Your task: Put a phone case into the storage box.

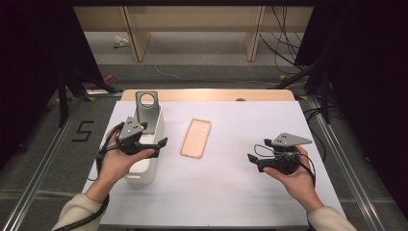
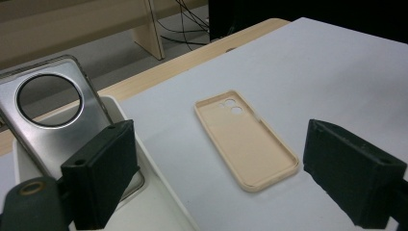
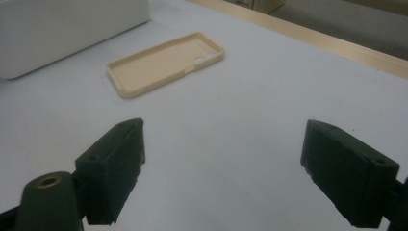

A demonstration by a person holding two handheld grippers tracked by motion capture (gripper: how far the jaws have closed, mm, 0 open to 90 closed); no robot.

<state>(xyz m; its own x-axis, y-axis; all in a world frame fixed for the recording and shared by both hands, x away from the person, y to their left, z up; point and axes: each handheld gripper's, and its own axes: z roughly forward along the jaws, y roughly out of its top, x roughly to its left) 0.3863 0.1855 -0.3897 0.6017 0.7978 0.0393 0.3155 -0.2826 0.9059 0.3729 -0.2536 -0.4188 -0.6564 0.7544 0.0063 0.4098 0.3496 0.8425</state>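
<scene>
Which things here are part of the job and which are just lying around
In the job: beige phone case lying flat on the white table; grey phone case standing in the white bin; left gripper and right gripper, both open.

Lying about: cables and wooden shelf legs on the floor behind.

I hold my left gripper (image 1: 161, 147) near the left edge of the table, jaws wide apart, pointing to the right. My right gripper (image 1: 251, 160) hangs near the right edge, jaws wide apart too, pointing left
</scene>
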